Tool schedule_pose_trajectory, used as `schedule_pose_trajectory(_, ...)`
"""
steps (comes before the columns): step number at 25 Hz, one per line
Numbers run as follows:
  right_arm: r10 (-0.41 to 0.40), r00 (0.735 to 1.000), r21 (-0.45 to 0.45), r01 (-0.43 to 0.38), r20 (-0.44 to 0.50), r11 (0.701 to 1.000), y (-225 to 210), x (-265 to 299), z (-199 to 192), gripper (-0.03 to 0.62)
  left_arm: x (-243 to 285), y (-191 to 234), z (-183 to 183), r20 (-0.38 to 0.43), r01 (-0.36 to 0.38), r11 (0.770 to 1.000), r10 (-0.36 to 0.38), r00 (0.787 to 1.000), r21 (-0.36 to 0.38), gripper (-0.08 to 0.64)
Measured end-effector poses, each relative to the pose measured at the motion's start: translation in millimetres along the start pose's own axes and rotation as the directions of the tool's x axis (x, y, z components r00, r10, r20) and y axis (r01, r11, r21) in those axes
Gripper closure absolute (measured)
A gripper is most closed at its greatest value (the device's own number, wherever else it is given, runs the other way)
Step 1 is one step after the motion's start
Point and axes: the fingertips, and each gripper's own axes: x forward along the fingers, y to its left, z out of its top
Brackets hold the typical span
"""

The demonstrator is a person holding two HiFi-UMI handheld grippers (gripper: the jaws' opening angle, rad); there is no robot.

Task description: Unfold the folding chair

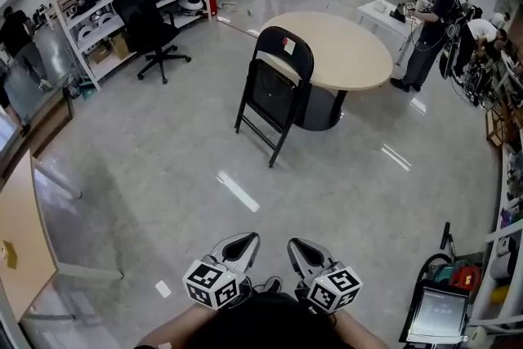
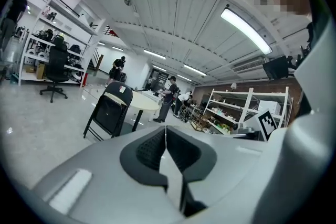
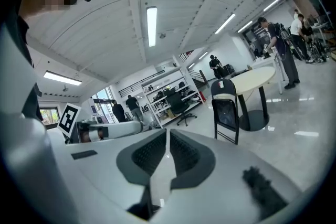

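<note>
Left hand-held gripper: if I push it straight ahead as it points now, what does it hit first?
Nothing near the left hand-held gripper: bare floor ahead. Farther on, the folding chair stands slightly left of its line, the round table behind; depth unclear.

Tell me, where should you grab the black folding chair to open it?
Probably the curved top of the backrest, reached from this open floor side, since the round table blocks the far side. The folding chair stands upright and folded flat, so that top bar looks like the highest, freest edge to pinch.
</note>
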Motion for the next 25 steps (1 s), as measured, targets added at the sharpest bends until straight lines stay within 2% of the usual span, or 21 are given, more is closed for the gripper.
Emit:
schedule_pose_trajectory(1,0.006,1.000,-0.001,-0.006,0.002,1.000,-2,0,2,0.569,1,-1,0,0.001,-0.005,1.000,0.005,1.000,0.000,0.555)
schedule_pose_trajectory(5,0.015,1.000,-0.005,-0.015,0.016,1.000,-12,-1,12,0.569,15,-15,0,-0.012,0.023,0.998,-0.022,1.000,0.056,0.555)
schedule_pose_trajectory(9,0.024,1.000,0.006,-0.024,0.014,1.000,-20,7,17,0.569,25,-13,7,-0.012,0.014,0.995,-0.013,1.000,0.099,0.555)
schedule_pose_trajectory(15,0.003,1.000,-0.004,-0.003,0.007,1.000,-39,24,27,0.569,45,10,11,-0.019,0.000,0.998,0.001,1.000,0.069,0.555)
schedule_pose_trajectory(21,-0.068,0.998,-0.007,0.068,0.003,0.998,-75,45,43,0.569,92,26,21,-0.048,0.082,0.996,-0.079,0.996,0.047,0.554)
schedule_pose_trajectory(25,-0.095,0.995,-0.009,0.095,0.002,0.995,-95,76,59,0.569,119,55,41,-0.046,0.104,0.994,-0.102,0.994,0.042,0.554)
